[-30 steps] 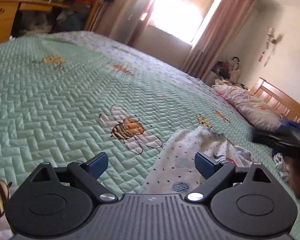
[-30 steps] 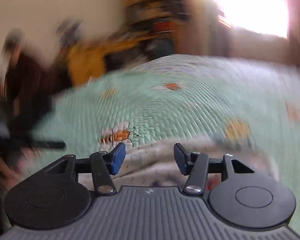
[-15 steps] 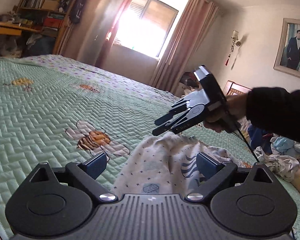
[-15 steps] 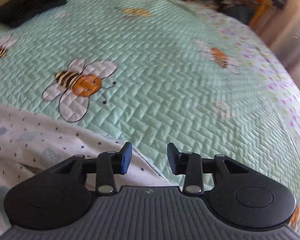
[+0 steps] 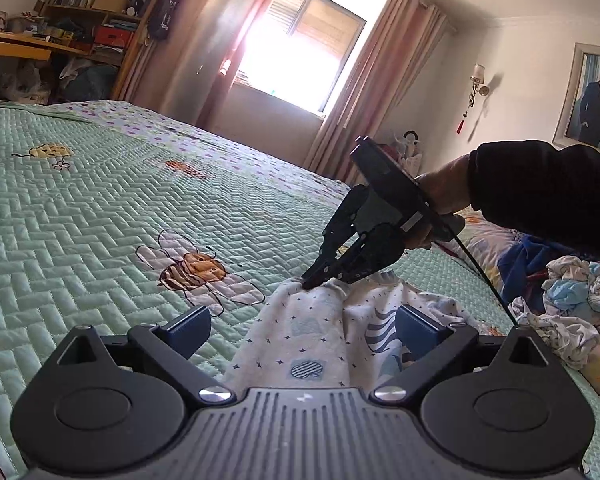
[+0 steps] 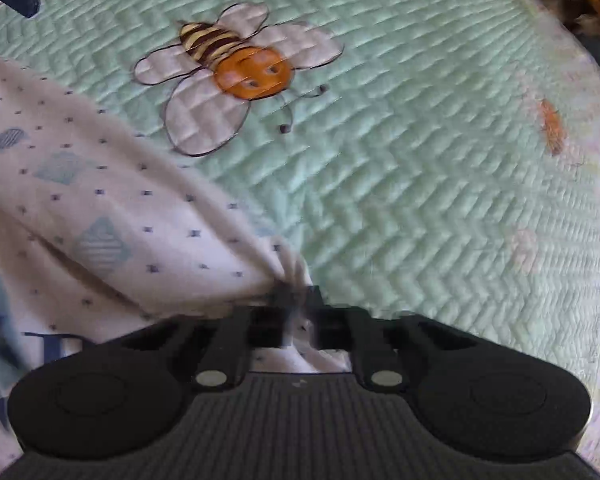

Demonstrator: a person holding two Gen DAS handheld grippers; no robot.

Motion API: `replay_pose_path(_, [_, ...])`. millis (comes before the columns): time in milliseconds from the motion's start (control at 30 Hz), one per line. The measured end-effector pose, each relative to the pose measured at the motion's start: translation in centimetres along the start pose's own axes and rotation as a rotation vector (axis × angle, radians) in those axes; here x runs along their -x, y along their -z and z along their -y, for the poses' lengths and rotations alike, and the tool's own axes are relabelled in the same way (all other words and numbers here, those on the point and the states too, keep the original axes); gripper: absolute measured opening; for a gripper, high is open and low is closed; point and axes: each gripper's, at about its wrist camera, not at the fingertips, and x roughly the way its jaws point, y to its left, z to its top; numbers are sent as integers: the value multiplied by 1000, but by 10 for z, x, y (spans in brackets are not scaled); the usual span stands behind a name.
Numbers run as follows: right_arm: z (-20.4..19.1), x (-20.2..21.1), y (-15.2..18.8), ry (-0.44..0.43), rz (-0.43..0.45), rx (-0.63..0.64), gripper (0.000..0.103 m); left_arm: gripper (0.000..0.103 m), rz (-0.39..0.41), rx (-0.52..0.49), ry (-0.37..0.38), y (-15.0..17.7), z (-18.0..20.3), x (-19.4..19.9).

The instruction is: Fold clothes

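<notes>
White star-print garment point(image 5: 320, 336): spread loosely on green quilted bedspread point(image 5: 80, 216), long axis running from near edge away toward far corner by bee motif point(image 5: 192, 270). Right gripper point(image 5: 310, 281): tilted steeply down, jaws just closed, pinched tight on far corner of cloth, fabric bunched between pads. Left gripper point(image 5: 304, 326): spread wide, empty, hovering low over near end, cloth directly ahead and below. Nearer to free near edge: left. Unfolded pile point(image 5: 572, 304) off to the right.
</notes>
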Motion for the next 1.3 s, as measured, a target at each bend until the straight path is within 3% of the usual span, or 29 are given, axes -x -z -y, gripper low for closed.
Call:
replay_pose_path(133, [3, 3, -4, -9, -18, -18, 7, 100, 0, -3, -2, 1, 0, 0])
replay_pose_path(200, [9, 11, -4, 10, 13, -41, 6, 100, 18, -5, -13, 1, 0, 3])
replay_pose_path(267, [19, 24, -7, 70, 83, -83, 6, 100, 49, -12, -34, 0, 2, 8])
replay_pose_path(400, [46, 36, -12, 270, 212, -227, 6, 101, 111, -59, -79, -1, 10, 16])
replay_pose_path(533, [57, 8, -5, 277, 193, -364, 9, 102, 89, -64, -74, 2, 10, 12])
replay_pose_path(600, [48, 8, -3, 274, 233, -376, 15, 102, 65, -47, -75, 3, 7, 8])
replay_pose_path(667, [45, 24, 3, 282, 302, -445, 41, 102, 63, -23, -81, 3, 2, 9])
replay_pose_path(733, [40, 47, 10, 327, 348, -552, 53, 102, 72, 10, -88, 2, -4, 11])
replay_pose_path(800, [28, 72, 20, 278, 403, -677, 56, 102, 95, 93, -109, -4, -18, 15])
replay_pose_path(900, [-12, 91, 29, 52, 475, -830, 62, 102, 142, 226, -210, -9, -46, 24])
replay_pose_path(933, [-31, 93, 28, 17, 473, -855, 62, 102, 158, 266, -248, -9, -55, 28])
replay_pose_path(1000, [-64, 90, 26, 10, 438, -926, 62, 102, 185, 335, -319, -10, -71, 36])
replay_pose_path(1067, [-93, 84, 28, -67, 434, -1021, 62, 102, 201, 365, -385, -10, -80, 42])
replay_pose_path(1300, [-164, 76, 6, -61, 384, -1106, 62, 102, 221, 290, -429, -16, -73, 46])
